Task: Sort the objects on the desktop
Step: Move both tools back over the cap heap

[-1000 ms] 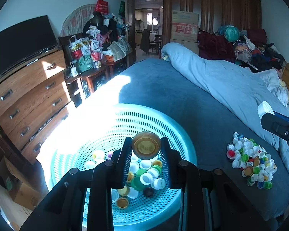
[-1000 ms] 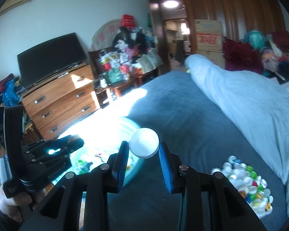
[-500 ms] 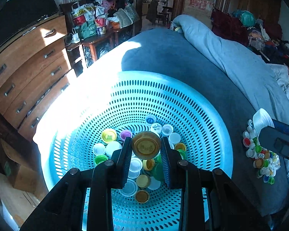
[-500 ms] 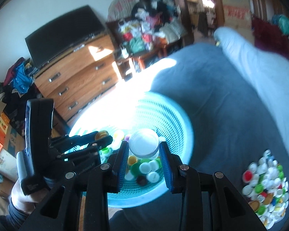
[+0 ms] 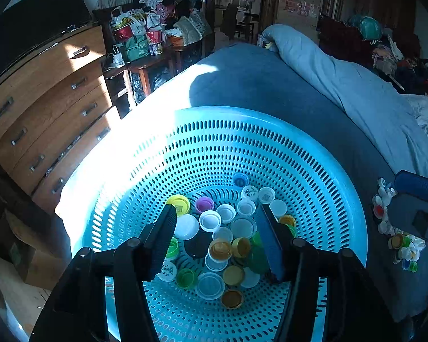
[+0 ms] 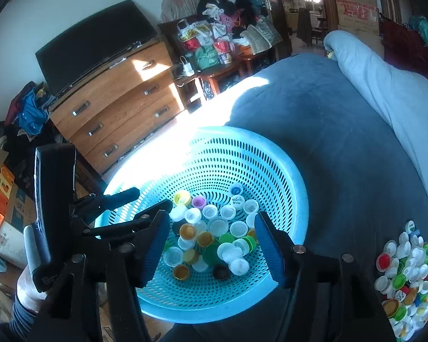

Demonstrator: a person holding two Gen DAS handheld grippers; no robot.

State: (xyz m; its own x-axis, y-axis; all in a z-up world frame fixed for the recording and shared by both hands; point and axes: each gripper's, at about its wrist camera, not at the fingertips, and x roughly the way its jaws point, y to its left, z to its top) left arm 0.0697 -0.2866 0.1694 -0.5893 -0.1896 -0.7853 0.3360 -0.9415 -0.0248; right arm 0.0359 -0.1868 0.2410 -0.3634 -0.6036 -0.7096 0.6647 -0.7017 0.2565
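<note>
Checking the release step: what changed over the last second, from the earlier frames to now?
Both grippers came down over the blue basket and let go. The left gripper dropped its gold cap and the right gripper its white cap among the caps in the basket; both sets of jaws are opening, with nothing between them. The cap pile on the bed stayed put.

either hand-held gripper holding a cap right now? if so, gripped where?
Nothing is held. The left hand-held gripper and right hand-held gripper both have their jaws opening with no cap clamped between them; loose bottle caps lie below in the blue basket.
</note>
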